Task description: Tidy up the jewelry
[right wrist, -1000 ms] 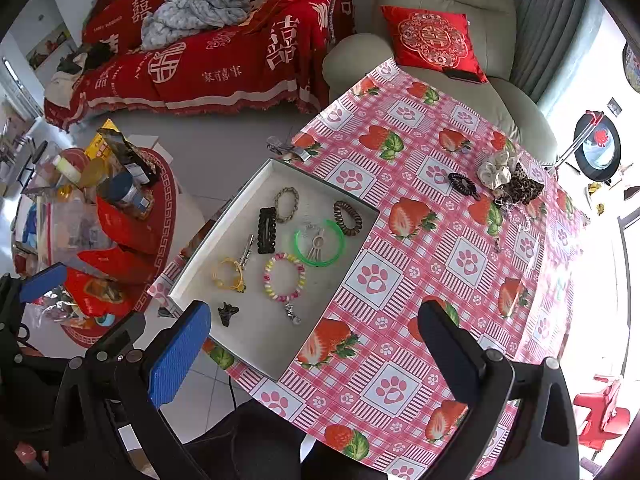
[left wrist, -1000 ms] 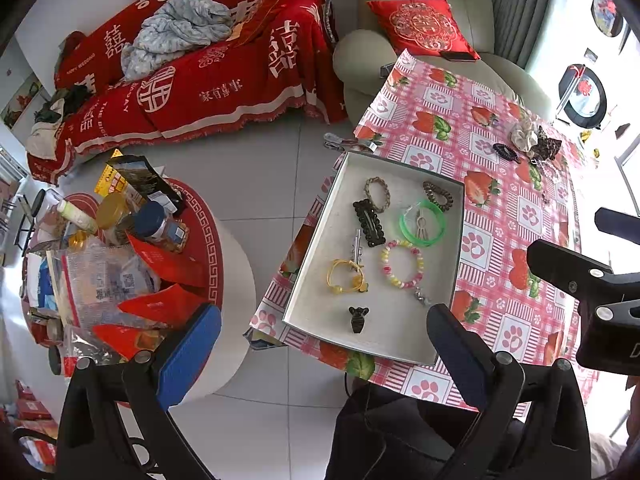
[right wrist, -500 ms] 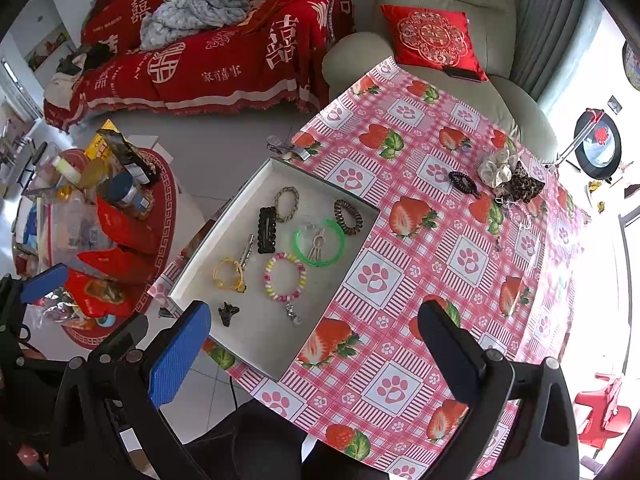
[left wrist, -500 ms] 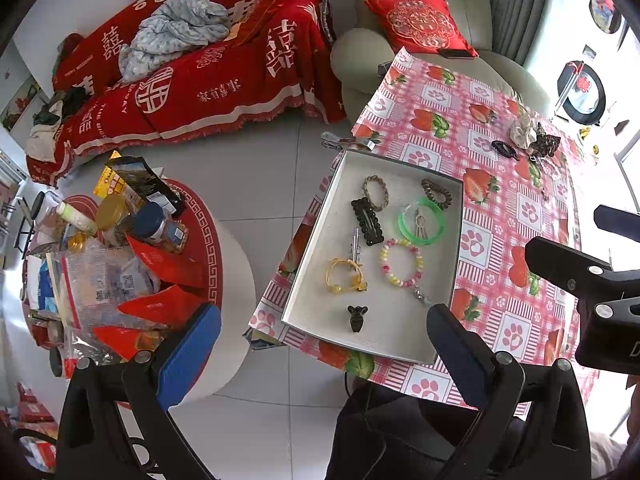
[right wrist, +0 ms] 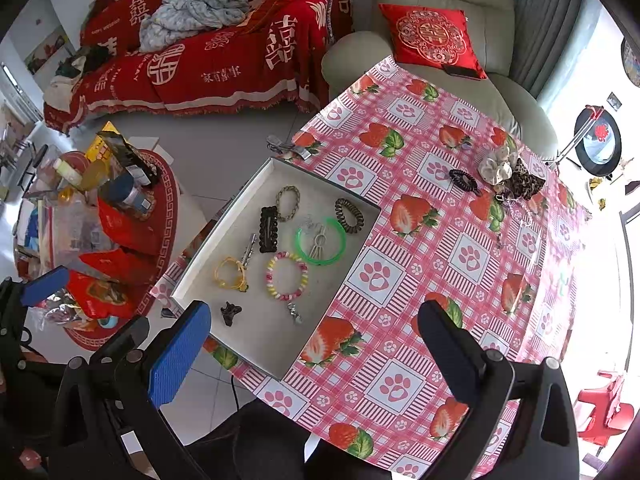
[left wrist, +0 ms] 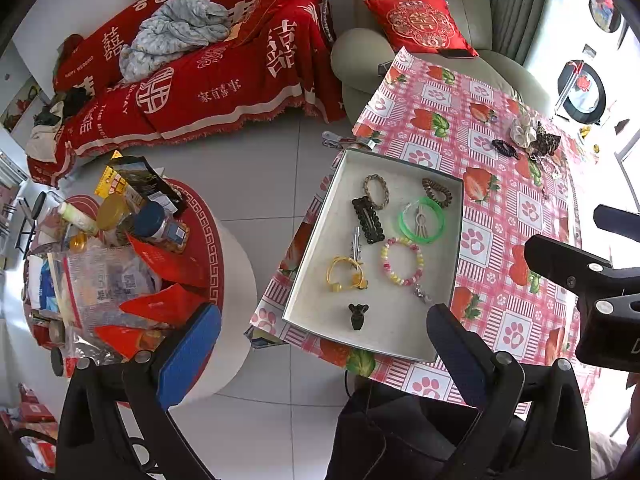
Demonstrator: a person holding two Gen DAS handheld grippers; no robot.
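A shallow white tray [left wrist: 320, 240] [right wrist: 212, 256] lies at the near left corner of the strawberry-cloth table [right wrist: 440, 240]. In it are a green bangle [right wrist: 320, 240], a beaded bracelet [right wrist: 287, 276], a yellow hair tie [right wrist: 230, 274], a black hair clip [right wrist: 268, 224], a braided bracelet [right wrist: 288, 203], a brown coil tie [right wrist: 349, 216] and a small black claw clip [right wrist: 230, 313]. Loose on the far cloth lie a black hair tie [right wrist: 464, 180] and scrunchies [right wrist: 508, 172]. My left gripper [left wrist: 320, 356] and right gripper [right wrist: 316, 356] are both open and empty, held high above the tray's near edge.
A round white side table [left wrist: 120, 264] crowded with bottles and red packets stands left of the table. A red-covered sofa [left wrist: 200, 72] and a beige armchair [right wrist: 440, 40] with a red cushion stand beyond. Tiled floor [left wrist: 248, 176] lies between.
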